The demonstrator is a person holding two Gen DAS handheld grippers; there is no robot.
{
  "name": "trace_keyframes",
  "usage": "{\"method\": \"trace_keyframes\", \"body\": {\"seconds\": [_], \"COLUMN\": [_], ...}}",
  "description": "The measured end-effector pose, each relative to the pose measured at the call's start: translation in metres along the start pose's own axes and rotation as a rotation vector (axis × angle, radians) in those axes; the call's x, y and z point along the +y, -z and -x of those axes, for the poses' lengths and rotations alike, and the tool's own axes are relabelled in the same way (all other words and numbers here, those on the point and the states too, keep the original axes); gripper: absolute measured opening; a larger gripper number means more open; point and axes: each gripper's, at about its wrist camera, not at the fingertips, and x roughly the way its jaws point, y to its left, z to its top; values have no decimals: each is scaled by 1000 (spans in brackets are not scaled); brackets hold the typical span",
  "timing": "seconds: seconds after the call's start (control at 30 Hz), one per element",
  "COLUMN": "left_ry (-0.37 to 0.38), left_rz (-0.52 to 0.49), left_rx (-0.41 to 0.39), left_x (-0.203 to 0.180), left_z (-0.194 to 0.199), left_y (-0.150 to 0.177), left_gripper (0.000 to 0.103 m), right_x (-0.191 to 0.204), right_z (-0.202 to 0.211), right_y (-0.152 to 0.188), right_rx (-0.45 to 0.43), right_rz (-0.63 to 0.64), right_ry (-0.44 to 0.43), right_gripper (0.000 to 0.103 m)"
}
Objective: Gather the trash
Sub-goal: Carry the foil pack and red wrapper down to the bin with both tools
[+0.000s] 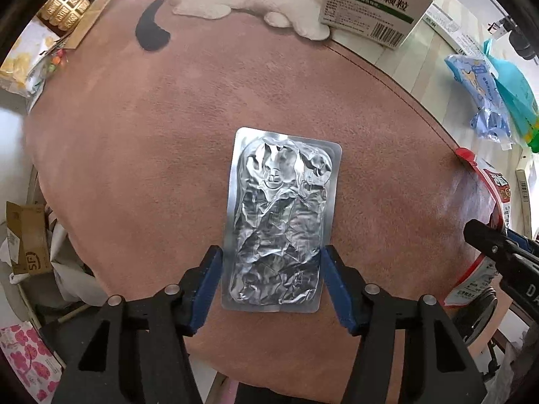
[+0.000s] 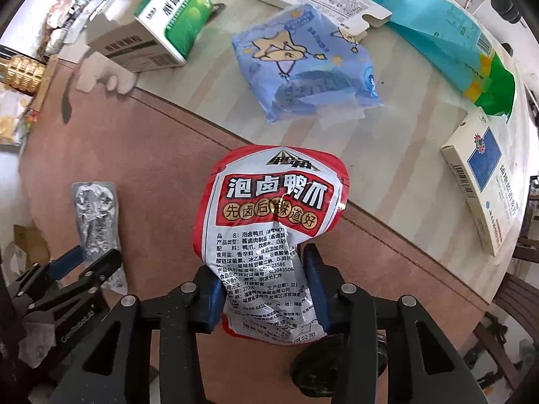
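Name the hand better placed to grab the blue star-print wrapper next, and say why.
Right, though both are full. The blue wrapper lies just beyond the right gripper, which is shut on the red snack bag. The left gripper is farther away, shut on the foil pack.

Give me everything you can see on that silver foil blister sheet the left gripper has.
The foil blister sheet is a silver rectangle with rounded corners, a flat rim and a badly crumpled, dented centre, apparently emptied. It hangs lengthwise away from the left gripper, whose blue pads press its long edges near one end. Behind it lies the pink cat-print mat; whether it touches the mat is unclear.
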Motion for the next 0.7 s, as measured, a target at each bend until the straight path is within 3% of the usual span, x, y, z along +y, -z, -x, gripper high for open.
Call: {"method": "trace_keyframes", "body": {"seconds": [0.47, 0.7], "left_ry": [66, 120], "left_rz": [78, 178], "left_rx": [-167, -242], "left_x": [36, 92], "left_z": [75, 106], "left_y": [16, 51], "left_gripper": [57, 57], "right_x": [24, 63], "right_z": [53, 74], "right_y": [22, 42], "right_rx": [-59, -92], "right_rz": [66, 125], "right_ry": [-82, -129], "right_gripper": [43, 42]}}
